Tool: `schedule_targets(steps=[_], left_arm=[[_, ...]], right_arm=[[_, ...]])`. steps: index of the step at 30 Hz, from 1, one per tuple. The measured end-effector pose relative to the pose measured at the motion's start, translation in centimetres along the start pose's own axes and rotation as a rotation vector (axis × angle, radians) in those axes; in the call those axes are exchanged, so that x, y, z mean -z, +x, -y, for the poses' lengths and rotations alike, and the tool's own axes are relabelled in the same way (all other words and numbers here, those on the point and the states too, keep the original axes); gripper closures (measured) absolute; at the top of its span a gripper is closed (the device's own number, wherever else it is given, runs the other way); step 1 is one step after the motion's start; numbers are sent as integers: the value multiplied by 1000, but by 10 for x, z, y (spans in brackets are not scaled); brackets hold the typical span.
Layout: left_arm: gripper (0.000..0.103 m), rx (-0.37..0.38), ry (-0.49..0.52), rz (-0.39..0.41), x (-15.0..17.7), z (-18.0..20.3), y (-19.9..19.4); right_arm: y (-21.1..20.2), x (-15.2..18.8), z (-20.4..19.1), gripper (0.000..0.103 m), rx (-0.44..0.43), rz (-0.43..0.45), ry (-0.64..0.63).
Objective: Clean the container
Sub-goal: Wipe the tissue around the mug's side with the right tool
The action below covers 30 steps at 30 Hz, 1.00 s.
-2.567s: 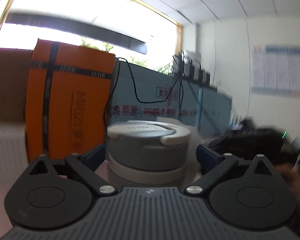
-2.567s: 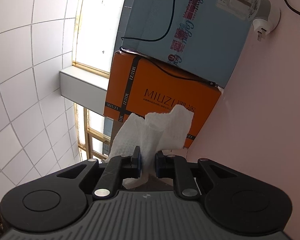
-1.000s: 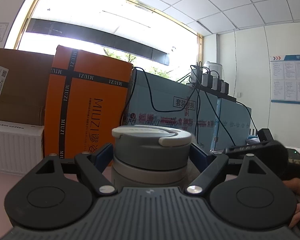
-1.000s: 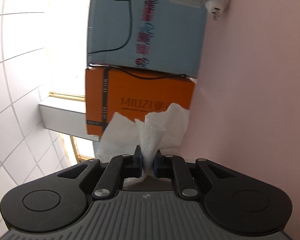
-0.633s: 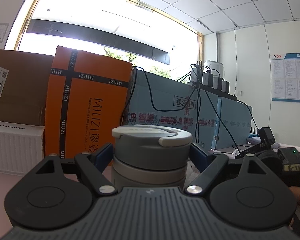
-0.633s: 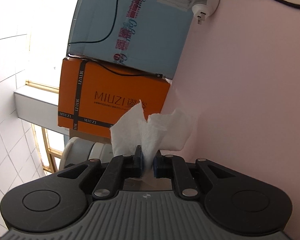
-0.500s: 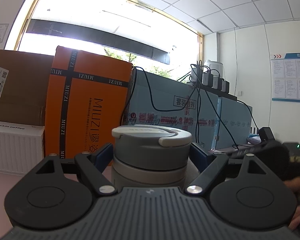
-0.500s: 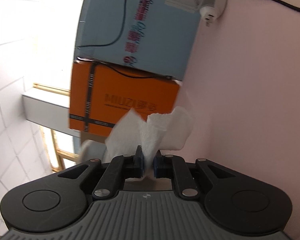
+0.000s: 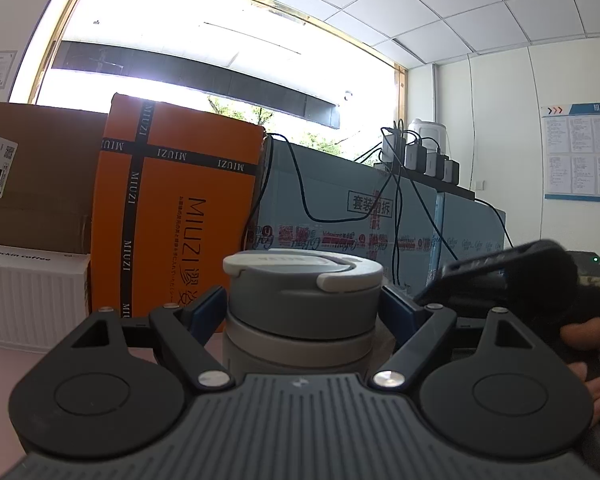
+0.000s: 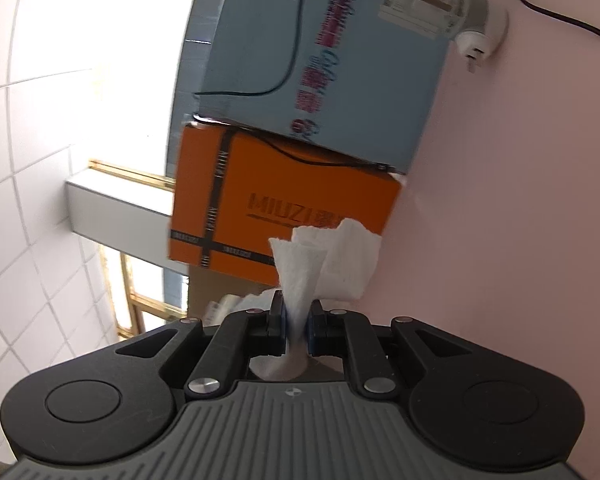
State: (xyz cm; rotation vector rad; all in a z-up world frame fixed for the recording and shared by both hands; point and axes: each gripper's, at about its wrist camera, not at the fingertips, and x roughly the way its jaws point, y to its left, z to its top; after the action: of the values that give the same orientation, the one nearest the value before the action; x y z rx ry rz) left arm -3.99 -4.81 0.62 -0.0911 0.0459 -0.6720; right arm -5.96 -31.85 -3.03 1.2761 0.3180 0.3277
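Observation:
A grey round container [image 9: 300, 280] with a grey lid and a pale tab on top stands upright between the fingers of my left gripper [image 9: 302, 300]. Both blue pads press on its sides, so this gripper is shut on it. My right gripper [image 10: 296, 316] is shut on a crumpled white paper towel [image 10: 340, 256] that sticks out past the fingertips. Its view is rolled sideways, with the pink table [image 10: 520, 200] on the right. In the left wrist view a person's hand [image 9: 592, 336] holds a black device at the right, close to the container.
Behind the container stand an orange MIUZI box [image 9: 176, 216], a brown cardboard box [image 9: 36, 176], a white box [image 9: 32, 296] and a blue box [image 9: 360, 216] draped with black cables. Chargers [image 9: 420, 156] sit on top. A white plug adapter [image 10: 480, 36] lies on the table.
The right gripper has rolled and risen a little with the towel, which now looks bunched narrower. The black device at the right of the left wrist view has shifted. The left gripper and container stay put.

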Motion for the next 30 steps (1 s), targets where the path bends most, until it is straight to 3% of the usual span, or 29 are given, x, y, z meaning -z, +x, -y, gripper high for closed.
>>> schedule_targets(steps=[5, 11, 24, 30], left_arm=[[23, -1, 6, 2, 1, 1, 0], [23, -1, 8, 2, 0, -1, -2], [23, 0, 10, 3, 0, -2, -2], [23, -1, 9, 3, 0, -2, -1]], right_arm=[[0, 5, 11, 92, 71, -19, 7], [-2, 8, 23, 92, 92, -35, 52], [-19, 10, 5, 92, -39, -18, 62], [-25, 16, 2, 92, -17, -18, 28]])
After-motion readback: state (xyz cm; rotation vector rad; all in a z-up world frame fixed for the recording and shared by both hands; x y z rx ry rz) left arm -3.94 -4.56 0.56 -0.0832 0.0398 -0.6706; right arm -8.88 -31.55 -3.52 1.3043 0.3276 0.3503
